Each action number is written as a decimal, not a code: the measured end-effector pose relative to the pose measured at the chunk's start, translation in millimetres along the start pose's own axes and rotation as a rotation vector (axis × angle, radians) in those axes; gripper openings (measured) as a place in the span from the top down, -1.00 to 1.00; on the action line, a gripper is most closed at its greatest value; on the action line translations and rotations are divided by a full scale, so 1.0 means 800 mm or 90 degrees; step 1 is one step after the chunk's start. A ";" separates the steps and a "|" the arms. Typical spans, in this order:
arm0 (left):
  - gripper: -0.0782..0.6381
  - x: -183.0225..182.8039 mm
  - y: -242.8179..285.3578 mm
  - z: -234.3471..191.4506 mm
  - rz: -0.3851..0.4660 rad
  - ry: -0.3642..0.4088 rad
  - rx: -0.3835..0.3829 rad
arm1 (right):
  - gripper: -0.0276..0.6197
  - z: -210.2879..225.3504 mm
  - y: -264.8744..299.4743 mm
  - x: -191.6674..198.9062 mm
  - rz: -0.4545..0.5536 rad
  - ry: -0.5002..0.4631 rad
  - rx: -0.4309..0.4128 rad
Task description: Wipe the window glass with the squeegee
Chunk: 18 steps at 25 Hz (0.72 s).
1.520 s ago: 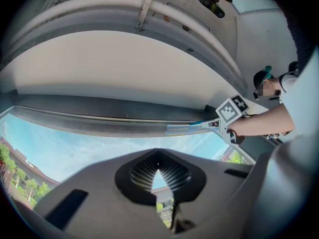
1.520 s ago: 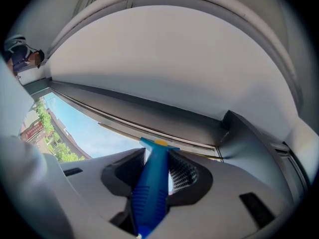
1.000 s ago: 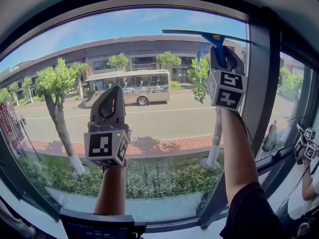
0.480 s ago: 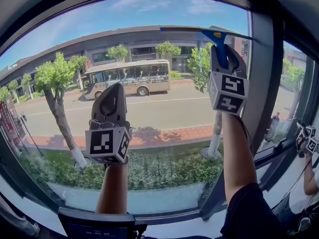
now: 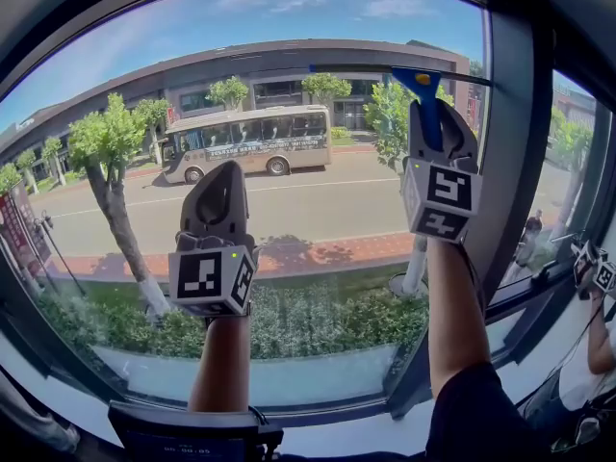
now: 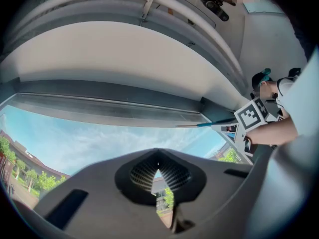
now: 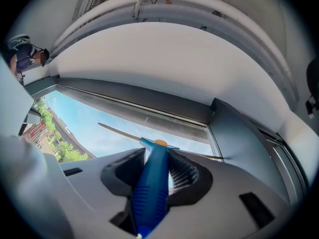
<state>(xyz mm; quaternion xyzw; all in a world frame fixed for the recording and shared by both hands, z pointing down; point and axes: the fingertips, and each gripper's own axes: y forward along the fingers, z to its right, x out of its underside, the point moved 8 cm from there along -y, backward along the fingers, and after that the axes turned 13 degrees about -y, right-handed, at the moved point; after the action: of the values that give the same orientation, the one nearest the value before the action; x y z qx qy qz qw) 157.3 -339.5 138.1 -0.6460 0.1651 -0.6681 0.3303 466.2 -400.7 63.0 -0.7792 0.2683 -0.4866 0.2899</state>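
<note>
In the head view, the right gripper point(image 5: 435, 128) is raised high near the window's right side, its jaws clamped on the blue handle of the squeegee point(image 5: 423, 89). The handle stands upright out of the claw, and the thin blade runs level across the top of it, lying against the upper part of the window glass point(image 5: 308, 219), its right end reaching the dark window frame point(image 5: 510, 181). The left gripper point(image 5: 223, 183) is held lower and to the left, well apart from the squeegee, pointing up at the glass with a bus point(image 5: 245, 142) on the street beyond. In the left gripper view, that claw's jaws are pressed together with only a sliver of daylight between them and nothing in them; the squeegee's blade shows off to the upper right, beside the other gripper's marker cube. In the right gripper view, the blue handle fills the gap between the jaws, tilted slightly, and the blade crosses just past the jaw tips on the glass below the frame's top rail.
</note>
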 end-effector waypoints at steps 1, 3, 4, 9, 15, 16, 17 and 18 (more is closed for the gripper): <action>0.77 0.002 -0.001 0.004 -0.003 -0.001 0.000 | 0.47 0.001 -0.004 0.003 -0.001 0.000 0.000; 0.77 0.007 -0.002 0.011 -0.009 -0.003 0.003 | 0.47 0.002 -0.013 0.008 -0.003 0.001 0.000; 0.78 0.009 -0.002 0.013 -0.011 -0.003 0.005 | 0.47 0.001 -0.017 0.010 -0.003 0.002 -0.001; 0.77 0.019 -0.004 0.013 -0.027 -0.009 0.014 | 0.47 -0.012 -0.030 0.015 -0.008 0.001 -0.005; 0.77 0.024 -0.002 0.027 -0.039 -0.016 0.017 | 0.48 -0.008 -0.042 0.025 -0.013 0.002 -0.011; 0.78 0.024 -0.003 0.025 -0.040 -0.017 0.018 | 0.48 -0.012 -0.044 0.025 -0.015 0.003 -0.013; 0.77 0.025 -0.006 0.022 -0.042 -0.017 0.018 | 0.48 -0.017 -0.046 0.024 -0.017 0.004 -0.014; 0.77 0.026 -0.009 0.018 -0.043 -0.018 0.018 | 0.48 -0.021 -0.048 0.024 -0.018 0.004 -0.015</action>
<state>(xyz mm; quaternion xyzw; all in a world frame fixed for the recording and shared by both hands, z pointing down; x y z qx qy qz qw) 171.2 -344.9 159.6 -0.6558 0.1286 -0.6720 0.3190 463.4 -391.4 108.2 -0.7850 0.2639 -0.4895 0.2728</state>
